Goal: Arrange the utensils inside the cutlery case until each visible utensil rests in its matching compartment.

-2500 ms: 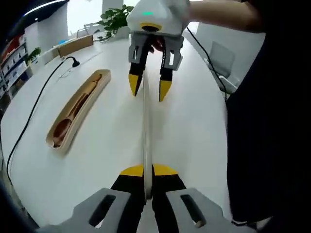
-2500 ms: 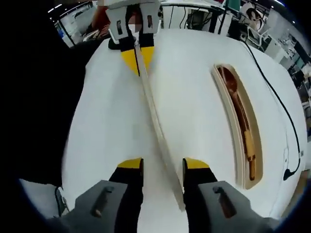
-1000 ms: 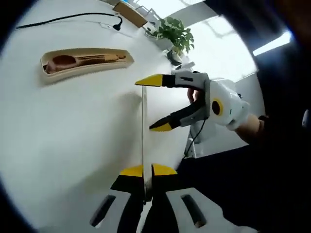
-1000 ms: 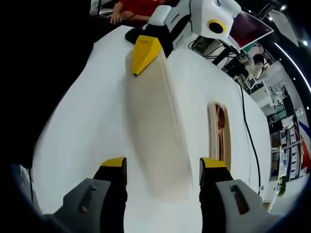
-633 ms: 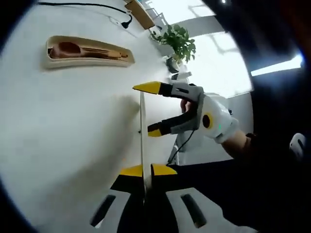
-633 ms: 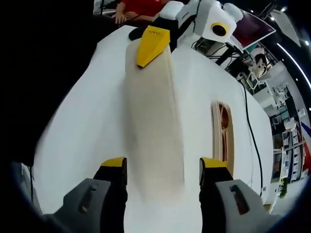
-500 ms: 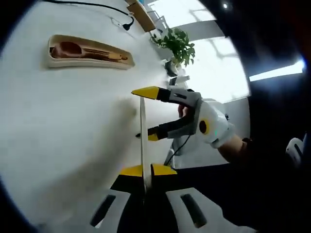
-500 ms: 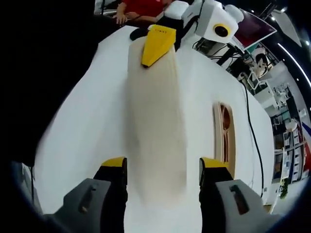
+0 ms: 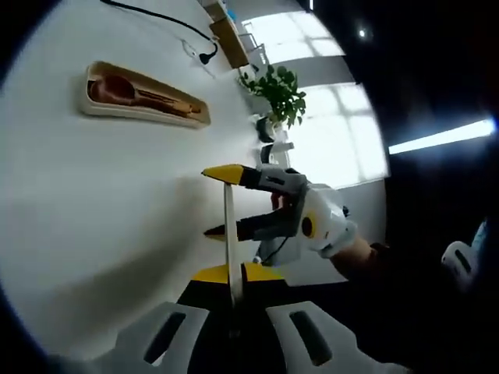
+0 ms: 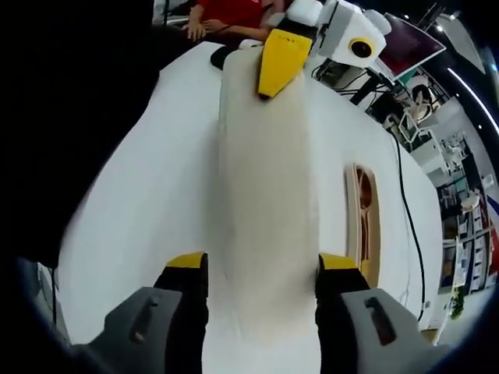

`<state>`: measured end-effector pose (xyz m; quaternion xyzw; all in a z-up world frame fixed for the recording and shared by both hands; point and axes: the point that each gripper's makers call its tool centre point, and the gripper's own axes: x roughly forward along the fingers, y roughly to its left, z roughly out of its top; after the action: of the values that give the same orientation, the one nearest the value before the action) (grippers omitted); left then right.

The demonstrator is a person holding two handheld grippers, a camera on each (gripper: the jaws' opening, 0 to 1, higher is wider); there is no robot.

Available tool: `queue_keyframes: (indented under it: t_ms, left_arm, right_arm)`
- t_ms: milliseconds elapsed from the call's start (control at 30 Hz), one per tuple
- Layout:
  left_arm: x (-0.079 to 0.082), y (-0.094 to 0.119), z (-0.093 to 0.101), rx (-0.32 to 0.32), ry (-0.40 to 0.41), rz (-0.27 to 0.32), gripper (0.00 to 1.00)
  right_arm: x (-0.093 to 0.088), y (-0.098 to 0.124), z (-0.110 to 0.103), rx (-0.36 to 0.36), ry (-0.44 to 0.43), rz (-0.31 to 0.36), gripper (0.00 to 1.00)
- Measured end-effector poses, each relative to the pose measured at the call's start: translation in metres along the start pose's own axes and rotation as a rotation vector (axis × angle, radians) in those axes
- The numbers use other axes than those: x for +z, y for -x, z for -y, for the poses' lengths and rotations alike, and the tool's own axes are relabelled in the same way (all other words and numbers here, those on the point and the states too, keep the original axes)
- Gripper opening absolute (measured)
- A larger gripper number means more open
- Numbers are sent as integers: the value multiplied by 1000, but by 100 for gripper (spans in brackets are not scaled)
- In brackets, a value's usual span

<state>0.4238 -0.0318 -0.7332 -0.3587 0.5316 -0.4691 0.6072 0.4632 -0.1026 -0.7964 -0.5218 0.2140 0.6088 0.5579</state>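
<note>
**Lid held at both ends, case waiting on table**

L gripper (image 9: 231,274): jaws clamped on the lid (image 9: 228,226) edge-on, so it reads as a thin strip. Case (image 9: 144,97) w/ wooden utensils (image 9: 140,94) at 10 o'clock on the table (image 9: 93,202), well apart. R gripper (image 10: 261,263): jaws apart, straddling lid's broad face, probably steadying it for the carry to the case; contact unclear.

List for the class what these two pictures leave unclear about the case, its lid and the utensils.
- Case in the right gripper view: small and edge-on, so its utensils cannot be told apart.
- Lid: blurred; its near end is cut off between the right gripper tips.
- Case compartments in the left gripper view: too small.
</note>
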Motion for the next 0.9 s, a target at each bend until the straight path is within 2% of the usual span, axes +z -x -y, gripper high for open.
queue_keyframes:
  t_ms: [67, 333, 400, 467, 533, 600, 633, 700, 733, 900]
  left_arm:
    - [1, 1, 2, -15, 22, 18, 3]
    - [10, 7, 4, -41, 64, 109, 3]
    - [19, 8, 4, -44, 28, 176, 3]
    - [23, 8, 5, -59, 52, 230, 3]
    - [27, 7, 3, -37, 33, 287, 3]
    - [29, 7, 5, -24, 6, 311, 3]
    - [33, 7, 2, 7, -15, 340, 3]
    - [33, 6, 3, 15, -20, 345, 3]
    - [36, 7, 0, 35, -36, 367, 4]
    - [41, 11, 1, 47, -51, 416, 4]
  right_arm:
    - [0, 1, 2, -10, -8, -2, 44]
    - [5, 4, -1, -11, -83, 10, 42]
    - [4, 4, 0, -18, -111, 5, 42]
    - [3, 4, -1, -16, -132, 1, 42]
    - [2, 5, -2, -13, -170, 5, 42]
    - [3, 7, -1, -18, -187, 9, 42]
    - [2, 7, 0, -17, -205, 9, 42]
    - [0, 7, 1, -22, -197, 4, 42]
    - [0, 7, 1, -23, -200, 0, 42]
    - [0, 7, 1, -25, -222, 1, 42]
